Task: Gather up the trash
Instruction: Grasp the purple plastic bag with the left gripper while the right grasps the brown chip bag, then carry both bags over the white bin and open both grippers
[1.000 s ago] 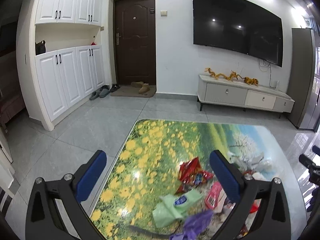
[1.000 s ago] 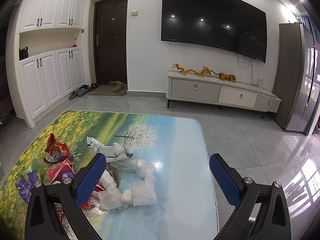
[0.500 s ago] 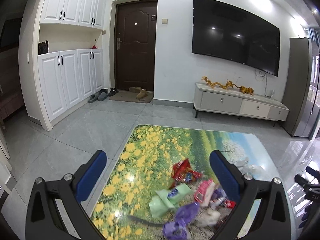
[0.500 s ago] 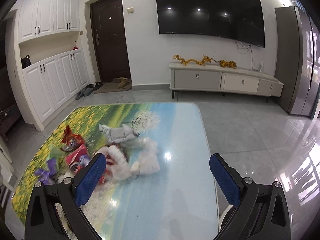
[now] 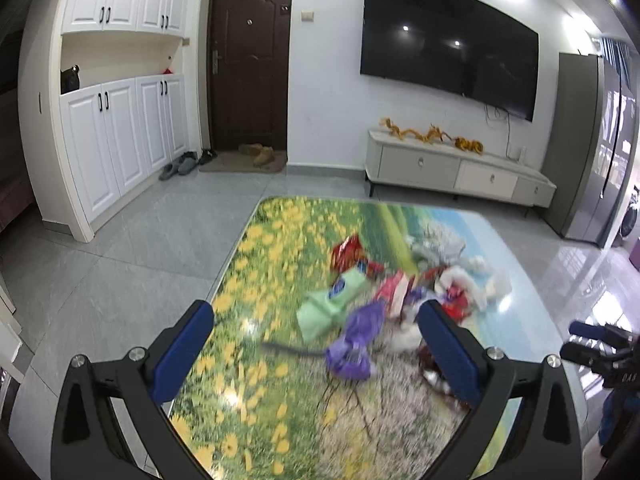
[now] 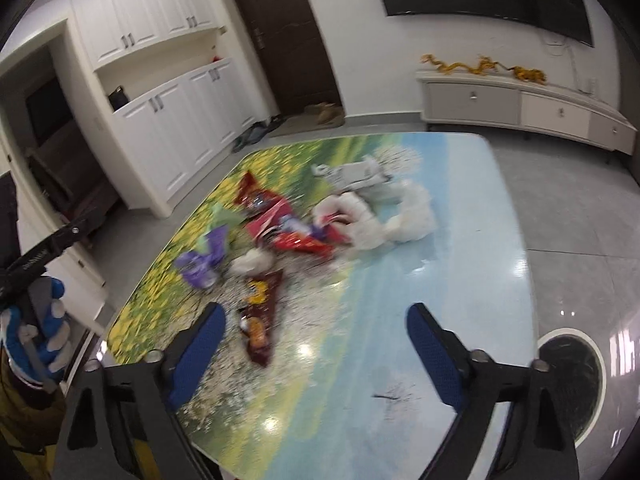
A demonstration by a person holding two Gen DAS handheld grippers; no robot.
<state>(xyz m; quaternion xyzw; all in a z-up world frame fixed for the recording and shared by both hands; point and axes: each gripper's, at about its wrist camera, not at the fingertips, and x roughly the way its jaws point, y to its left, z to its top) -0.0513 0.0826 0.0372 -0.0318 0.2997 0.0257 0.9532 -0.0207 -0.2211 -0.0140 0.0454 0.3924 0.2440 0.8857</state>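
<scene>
Left gripper: jaws wide, empty
Right gripper: jaws wide, empty
Trash: heaped on bench, 12 o'clock

Ahead of you a dark brown door stands shut, with a doormat and boots at its foot and slippers beside the white cabinets. A black television hangs above a low white console carrying golden dragon ornaments. A grey refrigerator stands at your far right.
</scene>
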